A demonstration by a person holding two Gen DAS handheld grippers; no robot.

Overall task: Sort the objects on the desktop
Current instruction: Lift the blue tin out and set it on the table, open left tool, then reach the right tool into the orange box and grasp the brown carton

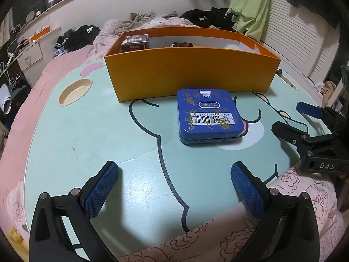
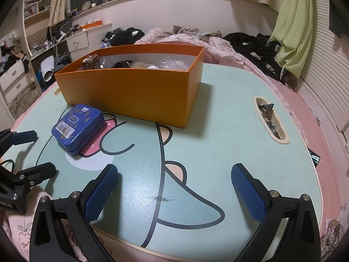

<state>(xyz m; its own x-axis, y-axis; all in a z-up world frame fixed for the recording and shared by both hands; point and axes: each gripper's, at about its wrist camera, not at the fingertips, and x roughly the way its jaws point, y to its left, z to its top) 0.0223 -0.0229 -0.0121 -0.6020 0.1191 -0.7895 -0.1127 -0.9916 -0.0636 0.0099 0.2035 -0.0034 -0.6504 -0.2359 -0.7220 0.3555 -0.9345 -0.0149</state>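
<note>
A blue tin (image 1: 210, 116) with gold writing and a barcode label lies flat on the mint cartoon table (image 1: 87, 144), just in front of the orange box (image 1: 189, 74). The tin (image 2: 77, 127) also shows at the left of the right wrist view, before the orange box (image 2: 130, 89). A dark carton (image 1: 135, 42) stands in the box's left corner with other small items. My left gripper (image 1: 174, 187) is open, short of the tin, with nothing between its fingers. My right gripper (image 2: 174, 190) is open over bare table. Each sees the other: right gripper (image 1: 289, 116), left gripper (image 2: 41, 151).
A round cup recess (image 1: 75, 90) sits at the table's left. A slot (image 2: 269, 118) with foil wrappers is at its right. A phone (image 2: 314, 157) lies at the right edge. Pink bedding (image 1: 305, 196) surrounds the table; clothes are piled behind the box.
</note>
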